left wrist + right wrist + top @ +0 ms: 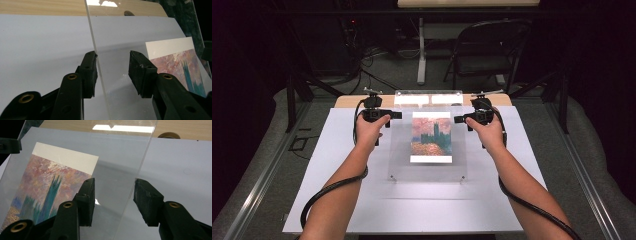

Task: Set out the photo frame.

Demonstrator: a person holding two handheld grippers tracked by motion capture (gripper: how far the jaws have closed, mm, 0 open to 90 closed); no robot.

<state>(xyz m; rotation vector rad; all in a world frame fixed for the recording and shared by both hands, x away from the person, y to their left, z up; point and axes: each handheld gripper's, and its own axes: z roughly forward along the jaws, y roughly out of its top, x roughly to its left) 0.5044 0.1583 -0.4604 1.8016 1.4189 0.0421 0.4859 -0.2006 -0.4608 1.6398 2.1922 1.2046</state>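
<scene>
A: Both hands are at the far end of the clear acrylic sheet [427, 172], left gripper [393, 115] at about ten o'clock from the painted print [431, 136], right gripper [461, 119] at about two o'clock.

B: And the jaws? In the left gripper view the sheet's edge [96, 53] runs up between them, against the left pad as far as I can judge, with the other pad standing clear.

A: Same on the other side: apart, straddling the edge [140, 170], not clamped. (No earlier look, so that's all I'll say.)

B: Where's the sheet itself?

A: On the white board [327, 170], middle of the table, print lying under it, small standoffs at the near corners around six o'clock.

B: So how would you do this well?

A: Close both sides evenly, pads flat on the acrylic, not on its corner. It's slick; a one-sided pinch would likely twist it.

B: And lift level, I'd say, so the print doesn't slide.
</scene>
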